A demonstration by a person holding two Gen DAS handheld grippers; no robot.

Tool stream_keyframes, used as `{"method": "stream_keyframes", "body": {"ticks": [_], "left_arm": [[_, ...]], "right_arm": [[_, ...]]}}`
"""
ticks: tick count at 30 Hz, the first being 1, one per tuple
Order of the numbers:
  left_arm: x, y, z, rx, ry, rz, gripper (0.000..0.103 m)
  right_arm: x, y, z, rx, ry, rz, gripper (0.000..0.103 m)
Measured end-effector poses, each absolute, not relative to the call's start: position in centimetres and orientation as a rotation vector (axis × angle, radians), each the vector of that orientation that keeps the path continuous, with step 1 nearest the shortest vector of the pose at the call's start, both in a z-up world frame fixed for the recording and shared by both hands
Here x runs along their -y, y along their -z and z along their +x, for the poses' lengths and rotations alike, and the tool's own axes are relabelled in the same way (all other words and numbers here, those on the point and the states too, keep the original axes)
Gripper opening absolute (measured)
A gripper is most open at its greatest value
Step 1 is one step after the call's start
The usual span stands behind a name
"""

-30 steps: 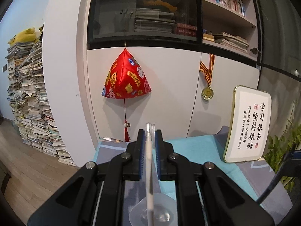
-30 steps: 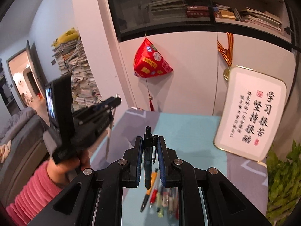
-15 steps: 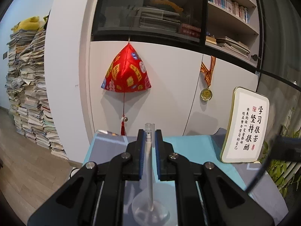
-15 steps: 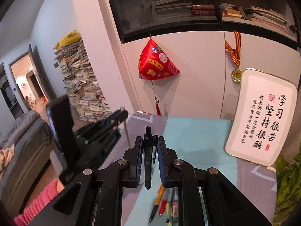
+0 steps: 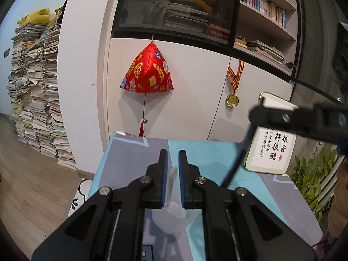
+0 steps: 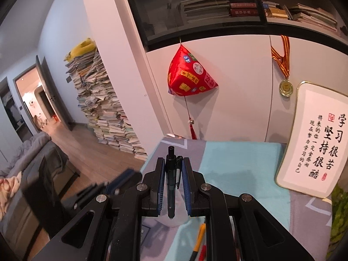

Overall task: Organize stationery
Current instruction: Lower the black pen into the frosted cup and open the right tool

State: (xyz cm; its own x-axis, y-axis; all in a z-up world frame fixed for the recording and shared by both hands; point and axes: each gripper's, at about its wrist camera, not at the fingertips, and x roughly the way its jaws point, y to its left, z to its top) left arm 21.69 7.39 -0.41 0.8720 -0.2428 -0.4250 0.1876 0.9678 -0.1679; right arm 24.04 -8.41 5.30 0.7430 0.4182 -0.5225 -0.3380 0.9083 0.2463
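Right hand-held gripper (image 6: 173,179) clamps black pen (image 6: 170,182) upright between pads, above clear cup (image 6: 177,218) on desk (image 6: 239,163). Left hand-held gripper (image 5: 173,179) closed narrow on clear pen (image 5: 171,178) over same cup. More pens (image 6: 199,239) lie near right.

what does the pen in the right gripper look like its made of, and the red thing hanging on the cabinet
The black pen looks like smooth, glossy plastic: light glints along its barrel, and it has a moulded clip. The red hanging ornament looks like satin fabric, stuffed: it has a soft sheen and puffed, creased faces. Neither is certain.
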Motion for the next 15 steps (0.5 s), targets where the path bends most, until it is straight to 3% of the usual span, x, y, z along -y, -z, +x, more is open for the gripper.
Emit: {"method": "stream_keyframes", "body": {"ticks": [7,10,14,15], "left_arm": [[-8.8,0.2,19.0,-0.450,0.204,-0.149,0.008],[-9.5,0.1,17.5,-0.447,0.213,-0.166,0.013],[-9.7,0.5,15.9,-0.443,0.188,-0.150,0.036],[-9.6,0.6,15.5,-0.438,0.177,-0.139,0.037]], "right_arm": [[6.4,-4.9,24.7,-0.600,-0.408,0.100,0.016],[5.7,-4.3,24.9,-0.603,-0.401,0.079,0.016],[5.1,-3.3,25.2,-0.613,-0.383,0.058,0.016],[5.1,-3.0,25.3,-0.616,-0.378,0.054,0.016]]}}
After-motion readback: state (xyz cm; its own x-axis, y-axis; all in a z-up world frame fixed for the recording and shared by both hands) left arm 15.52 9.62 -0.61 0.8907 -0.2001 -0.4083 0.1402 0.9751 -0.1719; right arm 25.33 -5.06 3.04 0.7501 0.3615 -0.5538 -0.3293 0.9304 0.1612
